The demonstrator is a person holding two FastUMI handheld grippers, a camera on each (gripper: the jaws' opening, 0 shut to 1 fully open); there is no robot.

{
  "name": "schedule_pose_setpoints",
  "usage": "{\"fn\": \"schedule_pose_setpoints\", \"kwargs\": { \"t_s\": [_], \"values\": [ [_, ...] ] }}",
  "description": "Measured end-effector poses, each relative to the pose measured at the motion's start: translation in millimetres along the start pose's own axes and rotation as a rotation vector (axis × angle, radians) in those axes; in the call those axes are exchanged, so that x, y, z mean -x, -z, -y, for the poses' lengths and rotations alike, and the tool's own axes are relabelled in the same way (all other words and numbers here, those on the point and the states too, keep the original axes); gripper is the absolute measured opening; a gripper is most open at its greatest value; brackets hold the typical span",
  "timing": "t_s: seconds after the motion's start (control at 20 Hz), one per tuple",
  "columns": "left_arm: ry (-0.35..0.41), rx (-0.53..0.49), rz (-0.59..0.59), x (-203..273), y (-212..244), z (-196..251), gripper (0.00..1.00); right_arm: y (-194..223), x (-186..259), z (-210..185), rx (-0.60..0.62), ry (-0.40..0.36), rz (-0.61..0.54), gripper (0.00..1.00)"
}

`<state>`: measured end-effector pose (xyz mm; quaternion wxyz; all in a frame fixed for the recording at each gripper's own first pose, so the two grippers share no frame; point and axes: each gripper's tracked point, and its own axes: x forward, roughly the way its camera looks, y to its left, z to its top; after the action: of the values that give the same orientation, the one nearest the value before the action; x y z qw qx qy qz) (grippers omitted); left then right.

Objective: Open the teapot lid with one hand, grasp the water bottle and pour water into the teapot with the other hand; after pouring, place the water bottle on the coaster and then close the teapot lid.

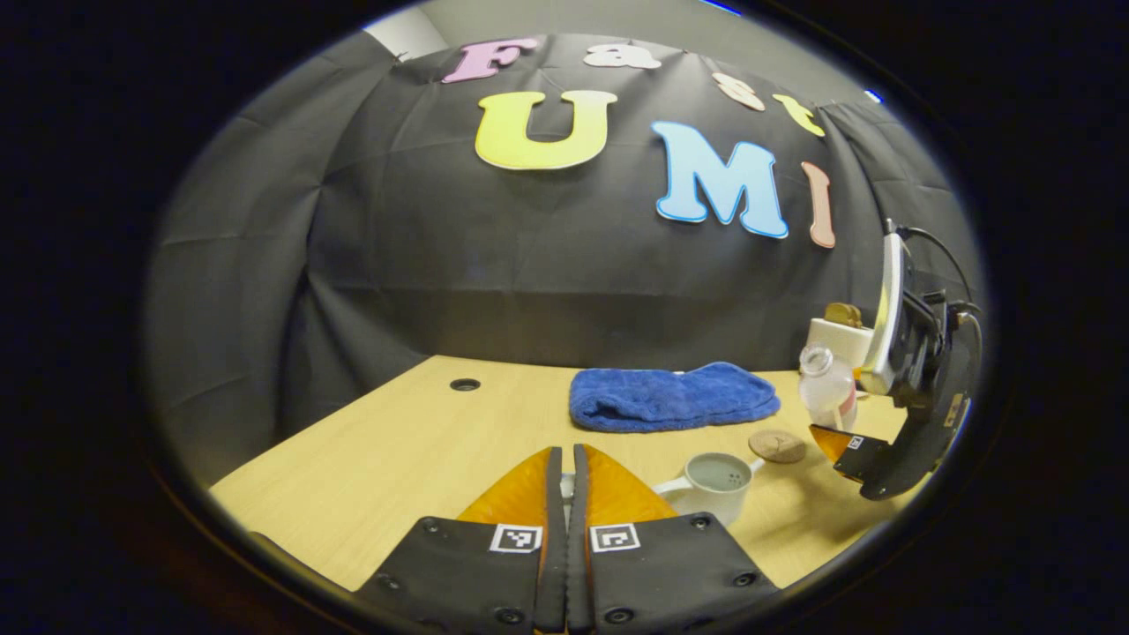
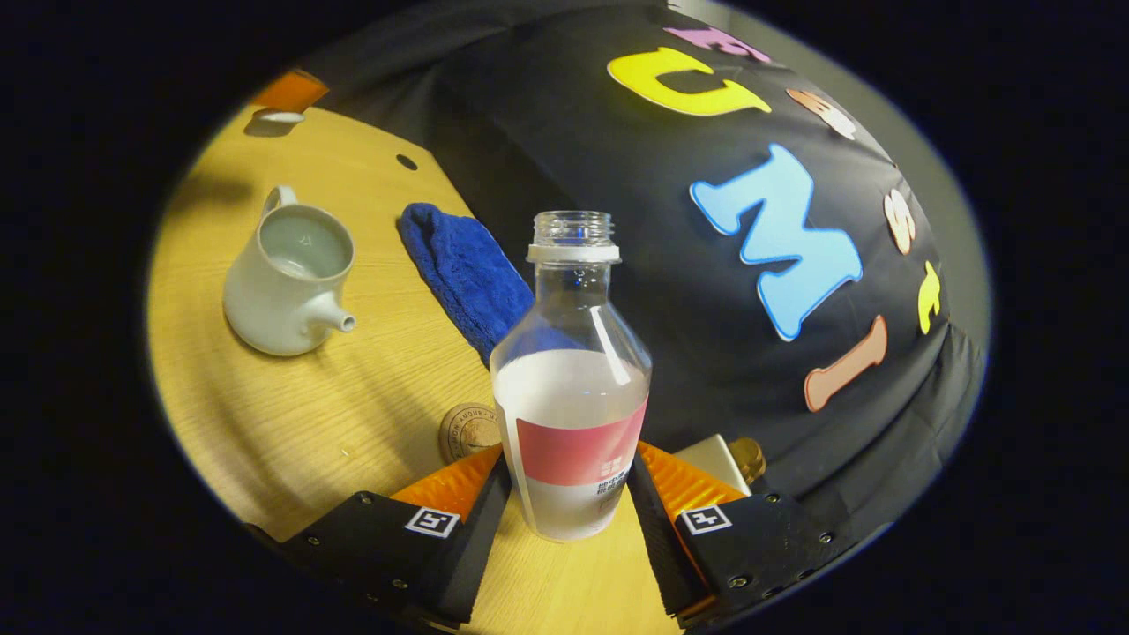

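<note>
In the right gripper view, my right gripper [image 2: 569,472] is shut on a clear uncapped water bottle [image 2: 571,388] with a red label, a finger pressing on each side. I cannot tell whether the bottle's base touches the table. The round cork coaster [image 2: 467,430] lies just left of it. The white teapot [image 2: 287,282] stands open farther left, with water inside. In the left gripper view, my left gripper [image 1: 566,460] is shut on the white teapot lid [image 1: 567,483], held above the table left of the teapot [image 1: 714,485]. That view also has the bottle [image 1: 827,388], coaster [image 1: 777,445] and right gripper [image 1: 838,438].
A folded blue towel [image 1: 670,397] lies at the back of the wooden table [image 1: 397,450], behind the teapot. A white box [image 1: 838,339] with a gold object on top stands at the back right by the black cloth wall. A small round hole [image 1: 465,384] is in the tabletop.
</note>
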<state>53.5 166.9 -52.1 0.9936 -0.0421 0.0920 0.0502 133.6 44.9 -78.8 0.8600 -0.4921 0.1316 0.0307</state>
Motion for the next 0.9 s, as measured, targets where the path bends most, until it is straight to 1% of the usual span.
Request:
{"fn": "schedule_pose_setpoints", "kwargs": {
  "t_s": [0.1,0.25,0.45,0.7,0.9],
  "values": [
    [-0.006,0.0,-0.004,0.3,1.7,-5.4,0.07,-8.2,0.4,-3.6,0.073,0.012,0.019,0.76],
    [-0.01,0.005,-0.007,1.2,5.0,-9.0,0.07,-18.3,3.6,-4.3,0.21,0.056,0.049,0.76],
    [-0.012,0.008,-0.007,1.8,6.2,-11.9,0.07,-28.4,-0.7,-2.6,0.363,0.104,0.074,0.76],
    [-0.01,0.012,-0.011,1.7,8.3,-13.4,0.07,-35.0,4.3,-0.4,0.51,0.145,0.106,0.75],
    [-0.01,0.013,-0.012,1.1,9.3,-14.2,0.07,-42.6,7.4,-0.5,0.629,0.192,0.146,0.74]
  ]
}}
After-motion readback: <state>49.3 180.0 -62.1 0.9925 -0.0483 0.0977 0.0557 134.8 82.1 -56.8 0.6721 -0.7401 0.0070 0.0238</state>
